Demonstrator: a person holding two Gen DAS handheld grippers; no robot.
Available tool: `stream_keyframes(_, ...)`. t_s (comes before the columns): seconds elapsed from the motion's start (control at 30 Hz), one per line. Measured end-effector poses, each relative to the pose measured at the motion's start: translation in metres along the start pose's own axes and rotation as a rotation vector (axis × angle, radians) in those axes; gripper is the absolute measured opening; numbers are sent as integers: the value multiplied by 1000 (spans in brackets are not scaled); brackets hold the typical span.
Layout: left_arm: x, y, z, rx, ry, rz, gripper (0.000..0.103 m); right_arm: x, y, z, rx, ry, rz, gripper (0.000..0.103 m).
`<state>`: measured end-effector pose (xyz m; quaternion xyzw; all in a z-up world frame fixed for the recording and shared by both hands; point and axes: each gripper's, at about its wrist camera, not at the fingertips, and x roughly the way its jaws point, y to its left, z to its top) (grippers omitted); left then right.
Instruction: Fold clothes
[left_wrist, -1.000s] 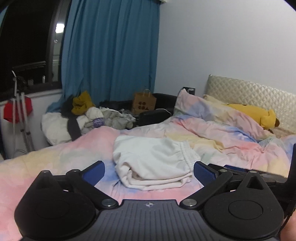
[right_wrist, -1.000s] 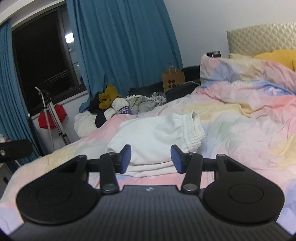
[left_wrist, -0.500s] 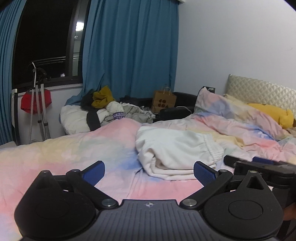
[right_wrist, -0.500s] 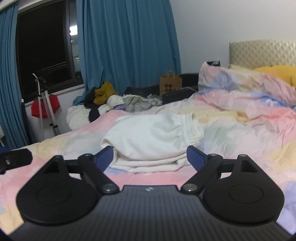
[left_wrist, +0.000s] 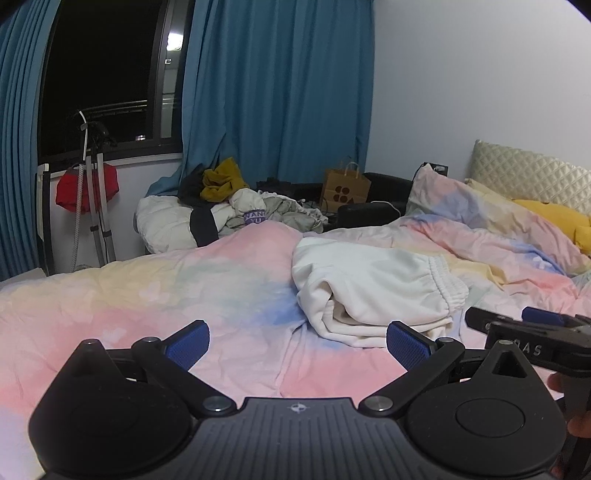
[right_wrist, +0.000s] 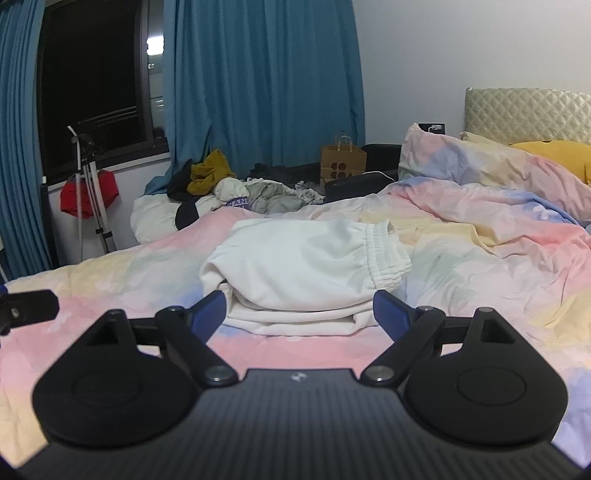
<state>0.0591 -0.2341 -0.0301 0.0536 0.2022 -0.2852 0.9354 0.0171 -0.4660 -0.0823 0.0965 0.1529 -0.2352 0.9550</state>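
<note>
Holding both claws wide apart and empty, we hover over the near edge of the bed (left_wrist: 110, 295). Our left claw (left_wrist: 297, 341) has its blue pads spread above bare pastel duvet, with nothing between them. Our right claw (right_wrist: 299, 310) is just as wide, its pads flanking the near edge of the folded white garment (right_wrist: 303, 258) without touching it, as far as we can tell. In the left wrist view the right claw's tip shows at the right border, near the garment's elastic waistband.

The folded white garment lies toward the middle of the bed, layers stacked, the gathered waistband at its right end. Beyond it the duvet rumples up toward the pillows (right_wrist: 461, 162) and quilted headboard (right_wrist: 524, 114) at the far right corner, where something yellow (left_wrist: 557, 221) rests.

Past the bed's far edge sits a heap of unsorted clothes (left_wrist: 236, 206), a brown paper bag (left_wrist: 345, 190) and a black bag (left_wrist: 369, 216). Farthest off we see a tripod (left_wrist: 92, 192) with a red cloth, blue curtains (left_wrist: 280, 85) and the dark window (left_wrist: 107, 66).
</note>
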Motion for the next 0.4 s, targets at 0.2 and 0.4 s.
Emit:
stream_keyframes(0.2,-2,-4,1,14,0,11,103,-1,-3,1,15,-6,-14,88)
stream_keyframes(0.4,-4,-8,3,33,-8,25,103,3,-5,0,22,0,-22,88)
